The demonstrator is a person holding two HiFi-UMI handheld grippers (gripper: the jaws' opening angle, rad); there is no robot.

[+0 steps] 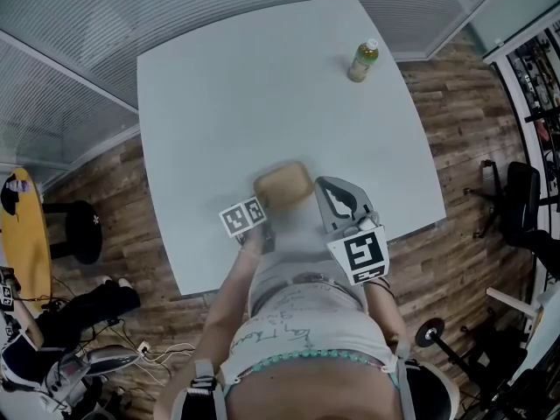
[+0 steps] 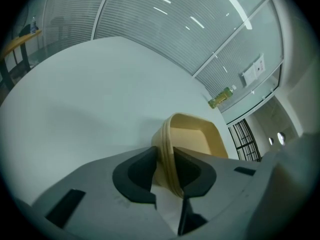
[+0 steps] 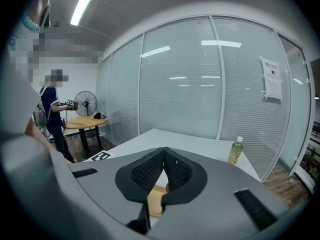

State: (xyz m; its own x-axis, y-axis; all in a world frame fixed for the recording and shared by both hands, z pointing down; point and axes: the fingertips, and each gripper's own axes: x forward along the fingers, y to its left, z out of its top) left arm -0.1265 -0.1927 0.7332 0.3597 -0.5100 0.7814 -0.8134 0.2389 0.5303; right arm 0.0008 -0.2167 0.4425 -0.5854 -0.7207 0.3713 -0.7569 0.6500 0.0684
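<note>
A tan bowl [image 1: 283,186] with a ribbed rim hangs blurred over the near part of the white table [image 1: 262,94]. My left gripper [image 1: 266,208] is shut on the bowl's near rim. In the left gripper view the rim of the bowl [image 2: 192,139] stands pinched between the two dark pads of that gripper [image 2: 167,171]. My right gripper [image 1: 337,192] is just right of the bowl. Its ribbed pads meet at the tips in the right gripper view [image 3: 164,156] with nothing between them, and a bit of the tan bowl [image 3: 156,200] shows below.
A green drink bottle [image 1: 365,59] stands near the table's far right corner, also in the bottle's side views [image 2: 220,97] [image 3: 235,150]. Glass walls with blinds ring the table. A person [image 3: 52,109] stands by a round table [image 3: 87,122] with a fan [image 3: 86,104].
</note>
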